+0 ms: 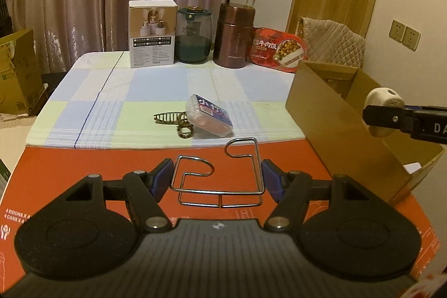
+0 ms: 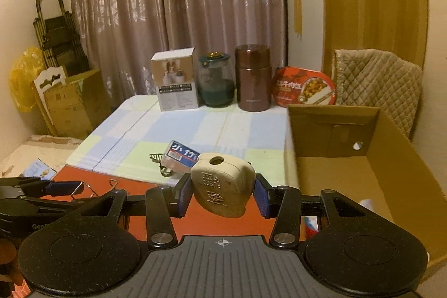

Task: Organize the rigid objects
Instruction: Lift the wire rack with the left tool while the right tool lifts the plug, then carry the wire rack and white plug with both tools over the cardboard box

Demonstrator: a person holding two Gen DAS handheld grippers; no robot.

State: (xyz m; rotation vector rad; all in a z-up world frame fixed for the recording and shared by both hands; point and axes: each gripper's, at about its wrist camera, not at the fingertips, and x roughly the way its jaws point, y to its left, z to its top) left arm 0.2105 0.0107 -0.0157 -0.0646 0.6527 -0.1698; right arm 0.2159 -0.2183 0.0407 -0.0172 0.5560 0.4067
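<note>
Left gripper [image 1: 216, 178] spread wide around a wire rack [image 1: 220, 175] on the red board [image 1: 83, 166] — blue pads just beside the wire on both sides, contact not clear. Right gripper [image 2: 223, 194] clamped on a beige plastic case [image 2: 222, 185], held up just beside the open cardboard box [image 2: 391, 158]. On the checked cloth [image 1: 139, 91], near the middle: a small clear box [image 1: 209, 115] leaning on a dark metal holder [image 1: 170, 119]. Along the far edge — white carton [image 1: 152, 34], green jar [image 1: 194, 35], brown flask [image 1: 234, 37], red meal tub [image 1: 278, 50].
</note>
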